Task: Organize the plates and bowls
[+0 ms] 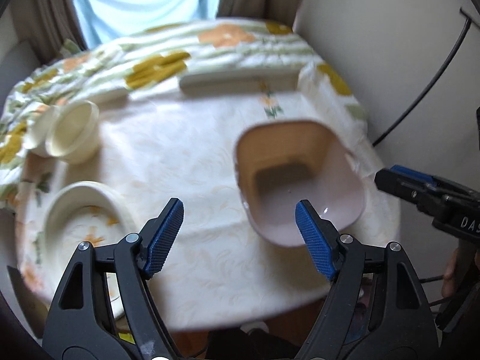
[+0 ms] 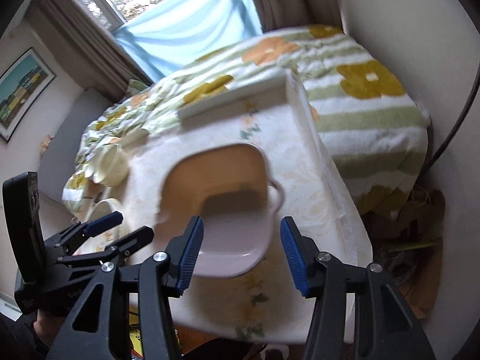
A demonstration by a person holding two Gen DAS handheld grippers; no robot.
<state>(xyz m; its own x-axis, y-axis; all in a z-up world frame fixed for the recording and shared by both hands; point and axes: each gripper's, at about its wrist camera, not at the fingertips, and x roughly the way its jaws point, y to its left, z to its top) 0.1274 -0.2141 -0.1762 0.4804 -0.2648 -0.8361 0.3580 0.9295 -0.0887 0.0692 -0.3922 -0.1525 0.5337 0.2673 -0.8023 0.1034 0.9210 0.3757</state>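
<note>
The square bowl (image 2: 222,210) is sitting at centre frame, straight ahead of the right gripper (image 2: 241,249), the nearer one; both it and the left gripper (image 1: 238,234) are gaping wide, holding nothing.

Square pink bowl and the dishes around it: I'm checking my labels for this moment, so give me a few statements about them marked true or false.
1. The left gripper is open and holds nothing. True.
2. The right gripper is clamped on the square pink bowl. False: its fingers are spread, and the bowl sits on the table beyond them.
3. The square pink bowl is empty. True.
4. The two cream round cups are stacked inside the square pink bowl. False: they lie on their sides at the table's far left, apart from the bowl.
5. A round floral dish sits left of the left gripper. True.
6. The tablecloth is plain dark blue. False: it is cream with a floral print.
</note>
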